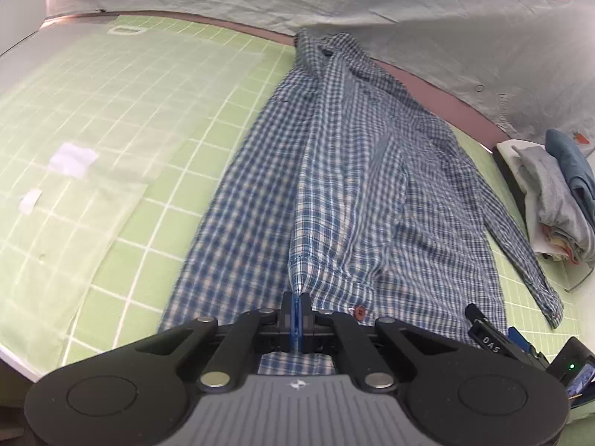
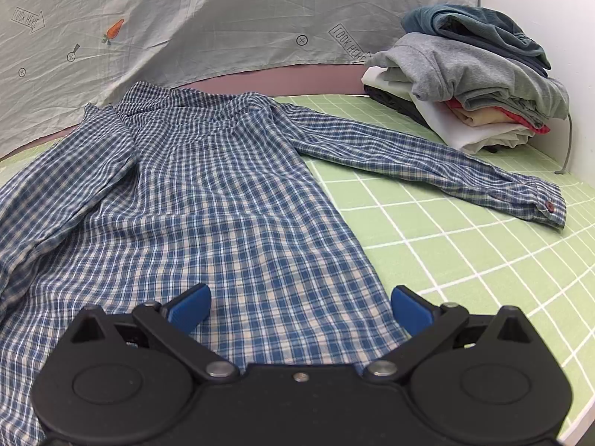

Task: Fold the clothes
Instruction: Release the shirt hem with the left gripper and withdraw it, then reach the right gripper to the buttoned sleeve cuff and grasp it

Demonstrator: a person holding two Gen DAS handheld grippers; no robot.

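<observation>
A blue and white checked shirt point(image 1: 334, 186) lies on the green gridded mat point(image 1: 167, 204), collar at the far end. Its left half is folded over the middle. My left gripper point(image 1: 296, 301) is shut on the folded cuff edge near the shirt's hem, beside a red button point(image 1: 359, 311). In the right wrist view the shirt point(image 2: 208, 200) spreads out ahead, with its right sleeve point(image 2: 427, 160) stretched out to the right on the mat point(image 2: 465, 245). My right gripper point(image 2: 299, 306) is open and empty, low over the shirt's hem. It also shows in the left wrist view point(image 1: 498, 342).
A pile of folded clothes point(image 2: 476, 85) stands at the far right of the mat, also seen in the left wrist view point(image 1: 557, 200). A pale sheet with carrot prints point(image 2: 223, 18) hangs behind. A translucent sheet with white tape point(image 1: 74, 148) covers the mat's left part.
</observation>
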